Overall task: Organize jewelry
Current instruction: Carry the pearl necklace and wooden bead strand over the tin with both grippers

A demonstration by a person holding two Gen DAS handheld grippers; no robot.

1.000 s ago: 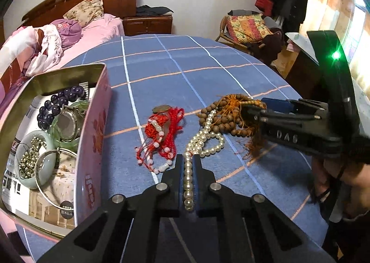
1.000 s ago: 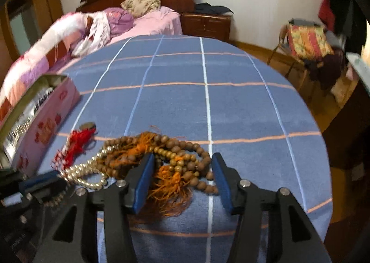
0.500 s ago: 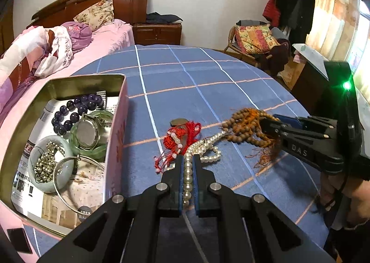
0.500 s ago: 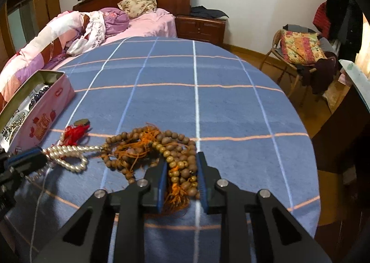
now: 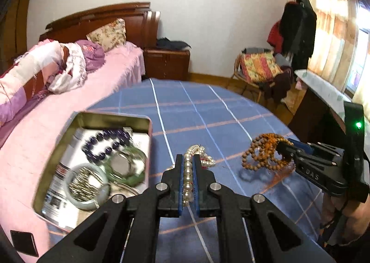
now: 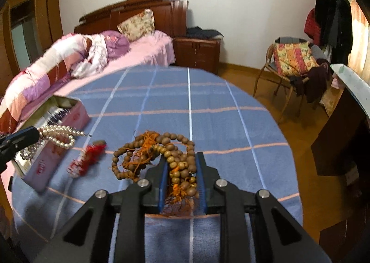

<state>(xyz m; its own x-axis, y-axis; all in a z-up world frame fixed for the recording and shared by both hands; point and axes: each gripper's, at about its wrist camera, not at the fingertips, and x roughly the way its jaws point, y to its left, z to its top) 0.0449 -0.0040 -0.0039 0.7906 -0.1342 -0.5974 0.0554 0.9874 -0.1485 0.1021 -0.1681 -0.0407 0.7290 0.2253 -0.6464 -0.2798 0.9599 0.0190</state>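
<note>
Both strands are gripped and clear of the cloth, so the step in hand looks like the carry to the tin (image 5: 148, 124). The left tongs (image 5: 188, 163) are clenched on the pearls (image 5: 187, 177), one run of beads pinched between the blue pads and the rest looped just beyond the tips, with the red cord (image 6: 89, 156) lying on the desk (image 6: 208, 101) beneath them. In the right wrist view the pearls hang close by the tin's near corner. The right tongs (image 6: 181, 166) are clamped on the wooden beads (image 6: 178, 159): a thick bunch with orange tassels sits between the pads, and a loose loop dangles to the left, casting a shadow on the cloth. The tin sits open at the desk's left edge and already holds dark beads, green bangles and a pale ring. Next, I judge, each hand must swing its strand leftward over the tin's rim, high enough that the hanging loops clear the wall, then release. The dangling loop of wooden beads could snag the rim or drag the red cord along.
</note>
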